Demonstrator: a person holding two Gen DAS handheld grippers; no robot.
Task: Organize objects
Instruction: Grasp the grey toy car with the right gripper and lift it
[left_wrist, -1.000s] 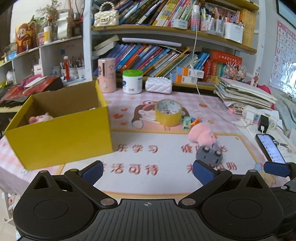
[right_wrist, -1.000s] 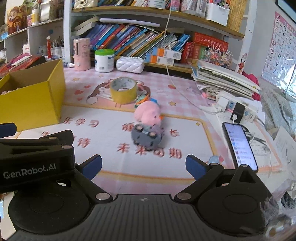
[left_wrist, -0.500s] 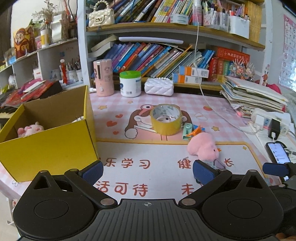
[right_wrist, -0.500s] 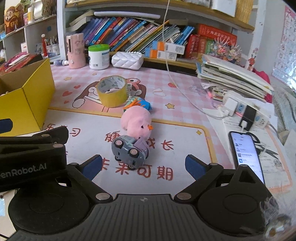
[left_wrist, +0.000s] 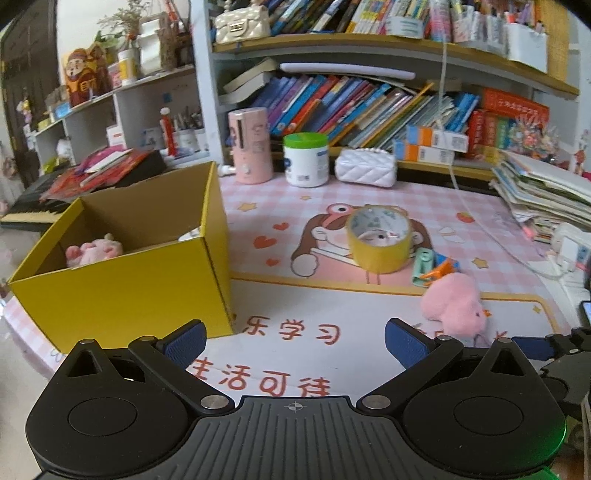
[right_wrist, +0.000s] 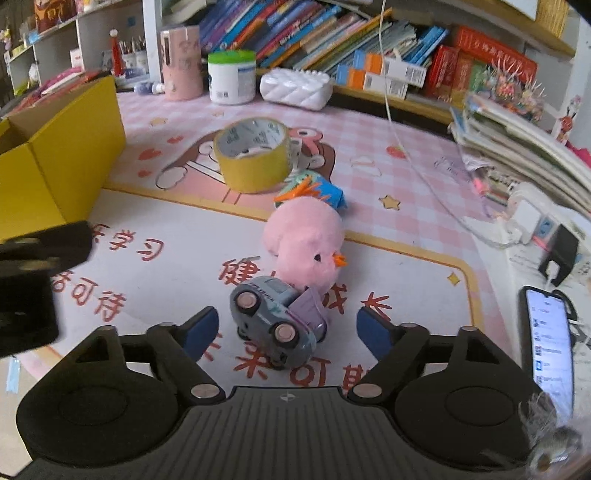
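I see the desk mat (left_wrist: 332, 295) covering the desk, with the yellow box (left_wrist: 122, 280) standing open at its left edge; a small pink plush (left_wrist: 94, 253) lies inside the box against its near wall. Toward the middle of the mat stands the yellow tape roll (right_wrist: 253, 158), and just in front of it a pink chick plush (right_wrist: 306, 240) lies on the mat's white panel. The grey toy car (right_wrist: 275, 323) is tipped on its side, touching the chick's near side. My right gripper (right_wrist: 284, 330) is spread wide with nothing held, and the car lies between its blue fingertips, closer to the left one, touching neither. My left gripper (left_wrist: 295, 341) is also wide open and empty, over the mat's near edge beside the box's front corner.
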